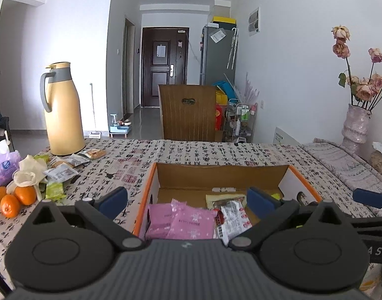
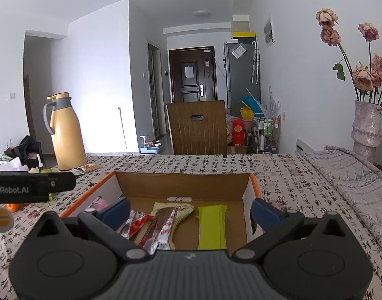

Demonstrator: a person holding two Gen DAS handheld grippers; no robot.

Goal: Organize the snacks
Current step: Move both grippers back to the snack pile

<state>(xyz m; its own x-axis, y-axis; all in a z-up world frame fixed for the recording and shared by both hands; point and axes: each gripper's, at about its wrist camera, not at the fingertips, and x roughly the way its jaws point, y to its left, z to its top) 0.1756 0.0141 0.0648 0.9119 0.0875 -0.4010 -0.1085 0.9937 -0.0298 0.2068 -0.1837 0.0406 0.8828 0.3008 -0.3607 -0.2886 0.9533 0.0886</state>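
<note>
Both claws hang over the open brown cardboard box with orange edges (image 1: 151,175), which fills the lower middle of each frame on the table covered in a calligraphy-print cloth (image 1: 191,150). The left gripper (image 1: 187,197) is spread wide, blue pads apart, nothing between them; one pad sits outside the box's left wall, the other over its floor. Inside, at the lower centre of the left view, lie two pink plastic snack packets (image 1: 181,221), touching and overlapping, and just right of them a red-and-white printed wrapper (image 1: 232,218) resting partly on a beige packet (image 1: 224,197). The right gripper (image 2: 189,211) is released too, its jaws gaping and empty over the same box. Through that gap sits a flat yellow-green packet (image 2: 212,227) on the bare cardboard floor, apart from the red-and-white wrappers to its left. At the left edge of the left view a loose heap of unsorted snack packets (image 1: 63,170) stays outside the box, near three small oranges (image 1: 14,198) and a purple tissue pack (image 1: 3,170). Behind the heap stands a tall yellow thermos jug with a grey handle (image 1: 63,110), upright. At the right edge of the frame a pale pink vase of dried roses (image 1: 356,125) stands upright, well apart from the box
</note>
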